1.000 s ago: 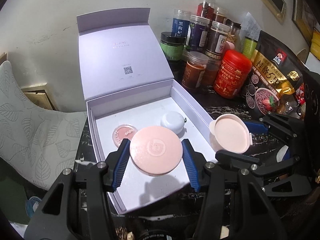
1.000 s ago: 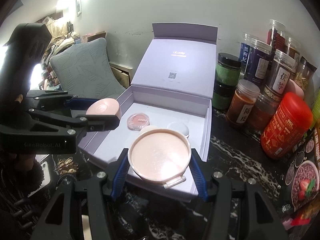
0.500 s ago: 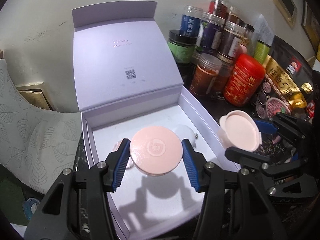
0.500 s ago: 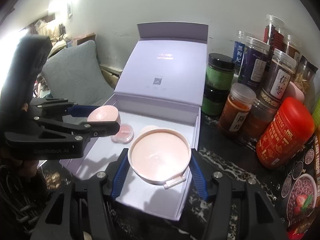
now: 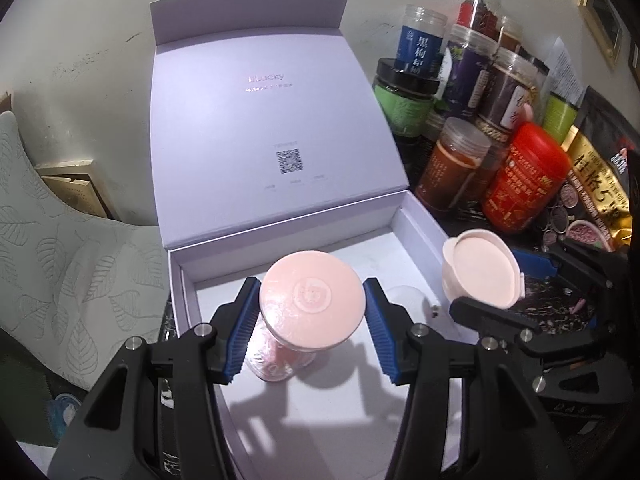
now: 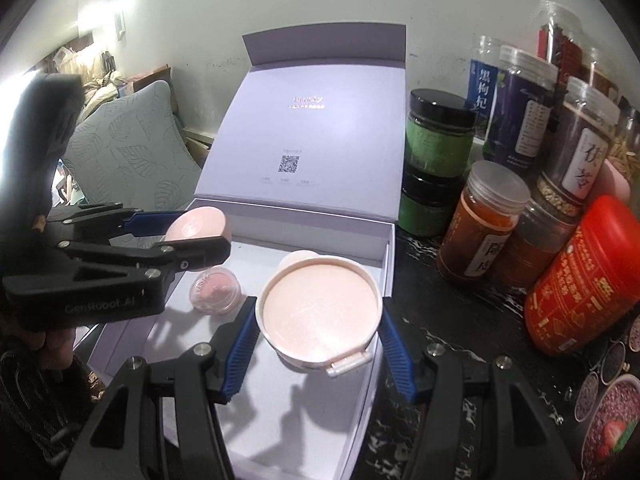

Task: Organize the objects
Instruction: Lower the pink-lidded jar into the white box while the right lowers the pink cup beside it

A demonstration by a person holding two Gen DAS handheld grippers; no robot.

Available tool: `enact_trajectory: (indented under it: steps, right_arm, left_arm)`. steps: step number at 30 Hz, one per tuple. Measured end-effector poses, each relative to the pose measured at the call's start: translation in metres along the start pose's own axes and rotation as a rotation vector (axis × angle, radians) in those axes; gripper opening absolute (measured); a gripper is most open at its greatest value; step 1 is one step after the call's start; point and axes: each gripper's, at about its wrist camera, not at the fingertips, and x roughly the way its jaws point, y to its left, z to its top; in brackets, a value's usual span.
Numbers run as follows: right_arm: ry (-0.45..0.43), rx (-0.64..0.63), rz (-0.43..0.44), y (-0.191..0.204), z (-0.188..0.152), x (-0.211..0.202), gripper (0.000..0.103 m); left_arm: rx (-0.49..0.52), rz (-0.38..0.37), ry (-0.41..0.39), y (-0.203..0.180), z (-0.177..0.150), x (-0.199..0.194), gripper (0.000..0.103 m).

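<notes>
Left gripper (image 5: 311, 318) clamped on a pink round lid (image 5: 312, 306), blue fingers (image 5: 244, 332) pressed to its rim on both sides, held over the open lavender box (image 5: 208, 364) above the white floor of the box

Right gripper (image 6: 319, 342) gripping a pink round dish with a white rim (image 6: 318, 314), fingers (image 6: 242, 338) tight against its sides, small clasp tab toward the camera, held over the right half of the same box

On the box floor under the left gripper, a small clear pot with pink contents (image 6: 216, 290); behind the dish, a pale round piece (image 6: 298, 258), mostly hidden

Box lid (image 6: 316, 140) standing open toward the wall

Jars (image 6: 480, 220) and a red canister (image 6: 580, 276) crowded on the dark marbled desk (image 6: 432, 320), right of the box
</notes>
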Motion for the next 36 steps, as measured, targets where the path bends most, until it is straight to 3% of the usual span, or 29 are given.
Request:
enact_trajectory:
  steps: [9,13,24,36]
  right_arm:
    - [0.038,-0.003,0.039,-0.002,0.003,0.028,0.06]
    - [0.033,-0.005,0.053,-0.001,0.001,0.031,0.06]
    - [0.04,-0.036,0.068,0.004,-0.005,0.04,0.06]
    - [0.056,-0.04,0.076,0.007,-0.009,0.051,0.06]
  left_arm:
    - [-0.015,0.029,0.064,0.012,-0.01,0.023,0.05]
    - [-0.049,-0.025,0.092,0.017,-0.013,0.027,0.05]
    - [-0.014,0.056,0.134,0.015,-0.019,0.036,0.05]
    - [-0.006,0.061,0.167,0.019,-0.025,0.048,0.05]
